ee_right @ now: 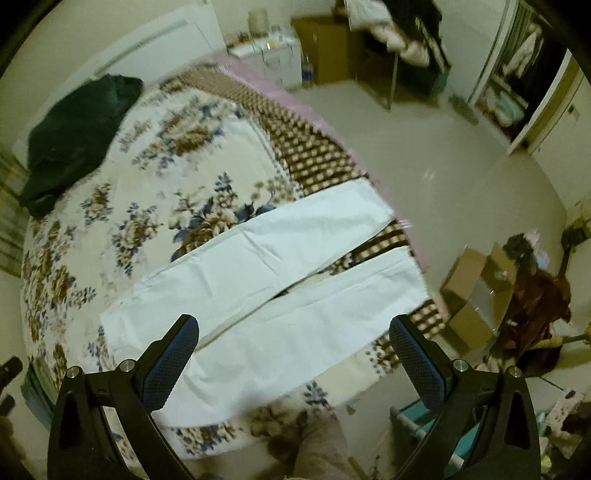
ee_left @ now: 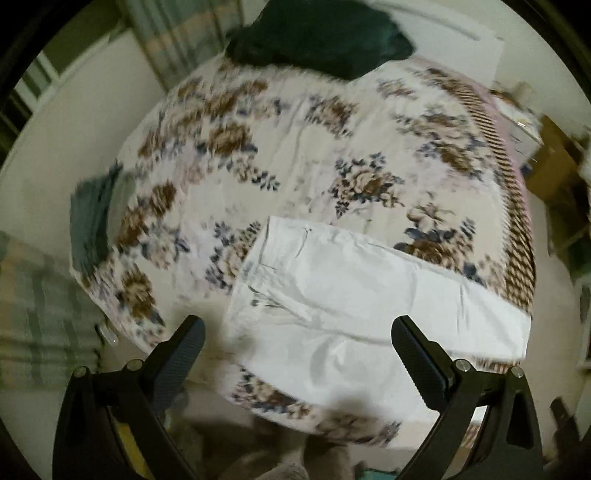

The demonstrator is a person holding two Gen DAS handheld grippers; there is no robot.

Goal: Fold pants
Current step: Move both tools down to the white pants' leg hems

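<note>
White pants [ee_left: 343, 295] lie spread flat on a floral bedspread [ee_left: 258, 155]. In the left wrist view the waist end with its button is toward the left, and the legs run right to the bed's edge. In the right wrist view the two legs [ee_right: 280, 266] lie side by side with a narrow gap, their hems at the checkered border [ee_right: 317, 155]. My left gripper [ee_left: 297, 332] is open and empty, held above the waist end. My right gripper [ee_right: 293, 332] is open and empty, held above the legs.
A dark green garment [ee_left: 317, 33] lies at the far end of the bed, also in the right wrist view [ee_right: 74, 136]. A folded teal cloth [ee_left: 90, 221] hangs at the bed's left edge. Cardboard boxes [ee_right: 476, 299] and clothes stand on the floor to the right.
</note>
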